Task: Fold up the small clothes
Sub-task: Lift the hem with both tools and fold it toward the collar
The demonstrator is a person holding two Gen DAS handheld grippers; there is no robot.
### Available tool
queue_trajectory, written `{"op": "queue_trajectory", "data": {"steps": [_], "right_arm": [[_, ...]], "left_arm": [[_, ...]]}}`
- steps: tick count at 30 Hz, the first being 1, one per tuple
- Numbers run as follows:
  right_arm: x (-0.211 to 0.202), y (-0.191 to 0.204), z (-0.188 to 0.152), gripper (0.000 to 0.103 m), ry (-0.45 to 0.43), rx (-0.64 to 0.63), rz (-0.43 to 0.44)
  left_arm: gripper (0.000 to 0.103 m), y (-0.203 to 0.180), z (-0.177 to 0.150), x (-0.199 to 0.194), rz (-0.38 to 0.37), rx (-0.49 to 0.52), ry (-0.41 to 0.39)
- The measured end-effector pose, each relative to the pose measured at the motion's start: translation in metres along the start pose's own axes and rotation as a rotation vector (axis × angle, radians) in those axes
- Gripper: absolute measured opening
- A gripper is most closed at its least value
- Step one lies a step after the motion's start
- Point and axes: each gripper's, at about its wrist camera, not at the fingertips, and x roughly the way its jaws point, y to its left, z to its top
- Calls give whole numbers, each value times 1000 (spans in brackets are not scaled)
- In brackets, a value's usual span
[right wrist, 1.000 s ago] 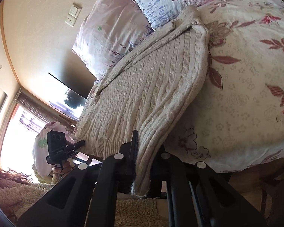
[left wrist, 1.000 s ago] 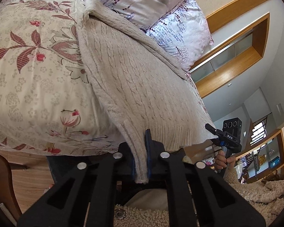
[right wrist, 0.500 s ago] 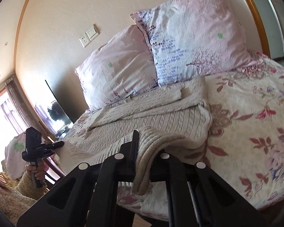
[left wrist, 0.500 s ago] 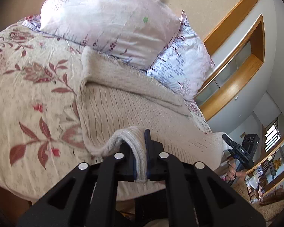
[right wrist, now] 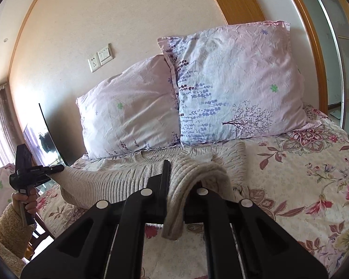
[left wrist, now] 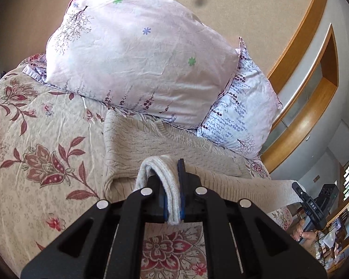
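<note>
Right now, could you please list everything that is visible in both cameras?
sweater: one, beige cable-knit, on the bed below the pillows, hem lifted at both corners
pillows: two, pale pink and lilac floral, against the wall
bedspread: one, cream with red flowers, covering the bed
wall switch and socket: white, above the pillows
left gripper: black, fingers shut on the hem
right gripper: black, fingers shut on the hem
</note>
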Motion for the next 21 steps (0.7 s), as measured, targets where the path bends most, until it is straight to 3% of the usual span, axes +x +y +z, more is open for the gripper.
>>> {"op": "queue_trajectory", "data": {"steps": [13,21], "right_arm": [[70,-25,38,7,14,75,-56],[136,-60,27,7,152,192,-125]], "left_arm": [[6,2,60,66,55,3,-17],[6,33,62,130,120,-64,75]]}}
